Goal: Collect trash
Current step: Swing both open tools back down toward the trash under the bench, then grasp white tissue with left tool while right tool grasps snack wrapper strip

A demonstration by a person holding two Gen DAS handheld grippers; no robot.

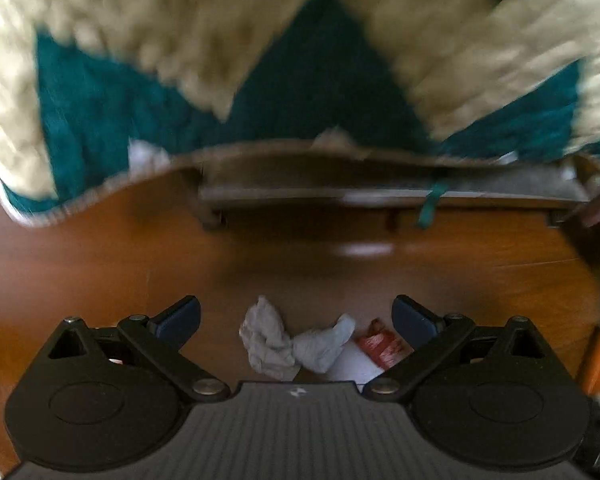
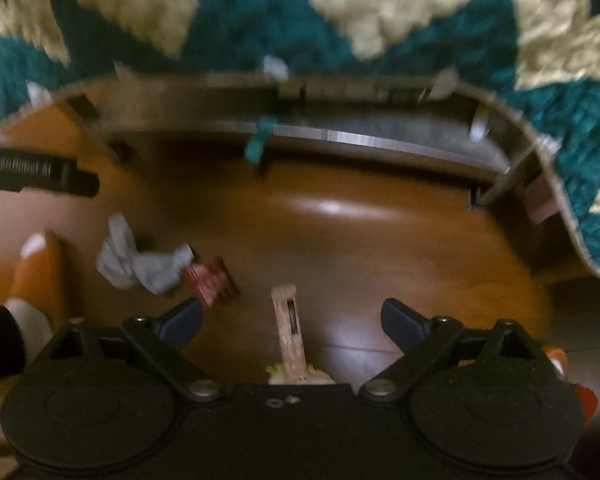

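Observation:
A crumpled grey-white tissue (image 1: 290,342) lies on the brown wooden floor, with a red-and-white wrapper (image 1: 380,344) just right of it. My left gripper (image 1: 296,320) hangs over them, open, the tissue lying between and below its dark blue fingertips (image 1: 180,316). The right wrist view shows the same tissue (image 2: 140,260) and red wrapper (image 2: 210,280) at the left. There my right gripper (image 2: 292,320) is open above a pale beige stick-like wrapper (image 2: 290,332), with a yellowish scrap (image 2: 276,372) at its near end. Nothing is gripped.
A bed with a teal and cream quilt (image 1: 260,80) overhangs the floor; its metal frame rail (image 2: 340,136) runs across behind. An orange and white slipper (image 2: 40,276) stands at the left of the right wrist view, with part of the other gripper (image 2: 40,172) above it.

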